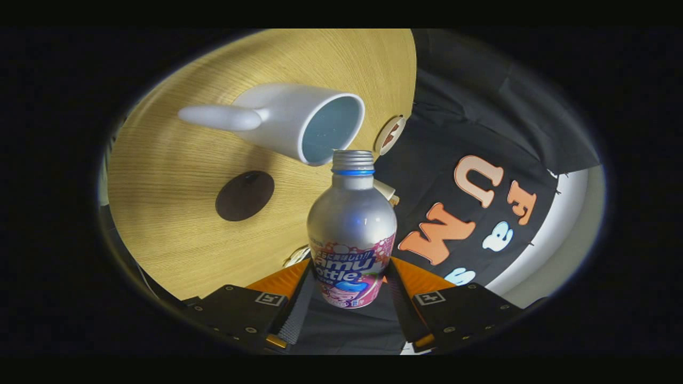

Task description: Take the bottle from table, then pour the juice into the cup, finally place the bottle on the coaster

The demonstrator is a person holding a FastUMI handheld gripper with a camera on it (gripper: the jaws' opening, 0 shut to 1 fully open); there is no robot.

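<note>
wood-grain table point(176, 224) takes up most of the room, its round edge running right beside the black booth cloth point(459, 133), and the whole scene is tipped sideways as the gripper point(349, 298) is tilted. plenty of bare tabletop lies open between the things on it. white cup point(299, 125) stands near that edge, its handle pointing away from the cloth and its open mouth just beyond the bottle's neck. silver bottle point(352, 229) sits between the jaws, both fingers point(299, 306) pressed on its labelled lower half, jaws closed to the bottle's width; its uncapped threaded mouth nearly meets the cup's rim. dark round coaster point(245, 196) lies flat, well apart from the cup. small round tag point(390, 134) sits at the table's very edge.
</note>
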